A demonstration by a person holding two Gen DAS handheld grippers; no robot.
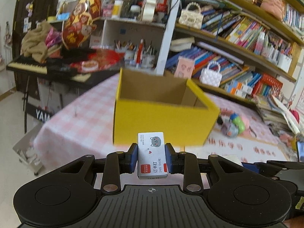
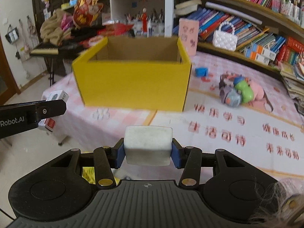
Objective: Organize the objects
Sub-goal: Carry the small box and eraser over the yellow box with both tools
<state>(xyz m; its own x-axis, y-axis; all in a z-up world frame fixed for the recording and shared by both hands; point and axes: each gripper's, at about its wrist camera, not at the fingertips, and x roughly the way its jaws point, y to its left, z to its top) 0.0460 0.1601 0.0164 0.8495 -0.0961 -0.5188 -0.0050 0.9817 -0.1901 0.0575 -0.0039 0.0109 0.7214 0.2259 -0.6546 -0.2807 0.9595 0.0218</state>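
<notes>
My left gripper [image 1: 151,156] is shut on a small white box of staples [image 1: 152,154] with a grey cat print, held above the table in front of the open yellow cardboard box [image 1: 163,123]. My right gripper [image 2: 147,149] is shut on a white block eraser [image 2: 148,145], held above the table in front of the same yellow box [image 2: 133,83]. The left gripper with the staple box [image 2: 55,96] shows at the left edge of the right wrist view. The box's inside looks empty where visible.
The table has a pink checked cloth [image 2: 218,125] with red characters. A pile of small toys [image 2: 237,91] and a blue item [image 2: 201,71] lie right of the box. Bookshelves [image 1: 237,38] stand behind; a keyboard [image 1: 28,66] with clutter stands at the left.
</notes>
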